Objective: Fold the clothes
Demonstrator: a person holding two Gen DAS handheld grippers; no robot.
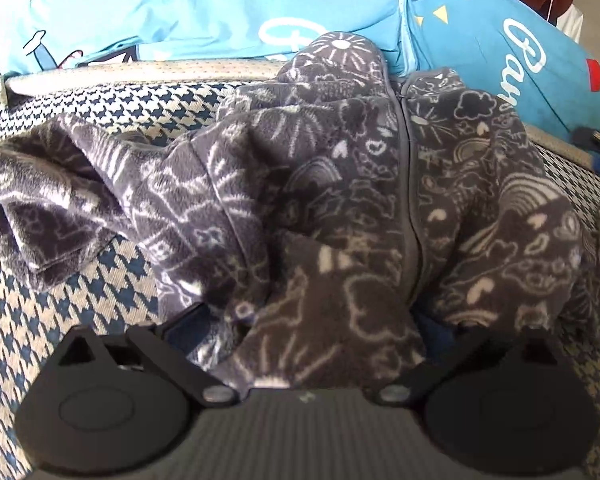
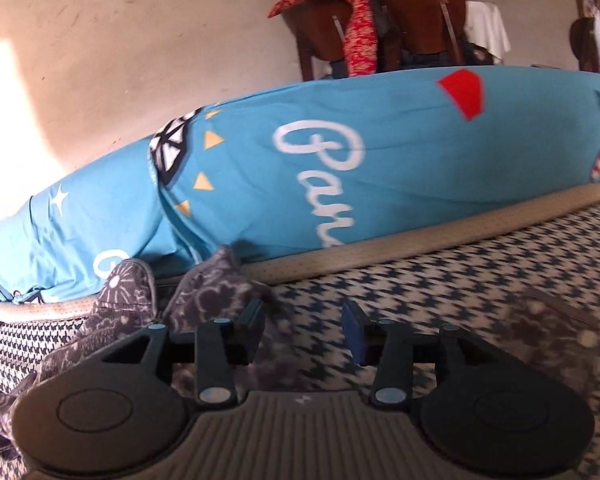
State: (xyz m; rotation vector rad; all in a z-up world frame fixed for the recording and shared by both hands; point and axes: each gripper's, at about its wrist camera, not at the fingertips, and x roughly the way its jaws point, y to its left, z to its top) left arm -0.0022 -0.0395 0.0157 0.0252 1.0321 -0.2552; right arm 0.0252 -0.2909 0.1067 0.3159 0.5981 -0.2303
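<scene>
A dark grey fleece jacket (image 1: pixel 340 184) with pale doodle print and a centre zip lies spread on the houndstooth bed cover (image 1: pixel 60 288), hood toward the pillows. One sleeve (image 1: pixel 48 200) trails off to the left. My left gripper (image 1: pixel 312 320) sits at the jacket's lower hem with its jaws spread wide. Fleece is bunched between and over them, hiding the pads. In the right wrist view my right gripper (image 2: pixel 304 320) is open and holds nothing, above the bed cover (image 2: pixel 460 280). The jacket's hood (image 2: pixel 132 292) lies to its left, and a blurred piece of fleece (image 2: pixel 548 328) to its right.
Two light blue printed pillows (image 1: pixel 180 8) (image 2: pixel 380 168) lie along the far edge of the bed, behind a beige piped border (image 2: pixel 420 240). Beyond them stands a wooden chair (image 2: pixel 412 12) draped with a red patterned cloth (image 2: pixel 360 32), in front of a plain wall.
</scene>
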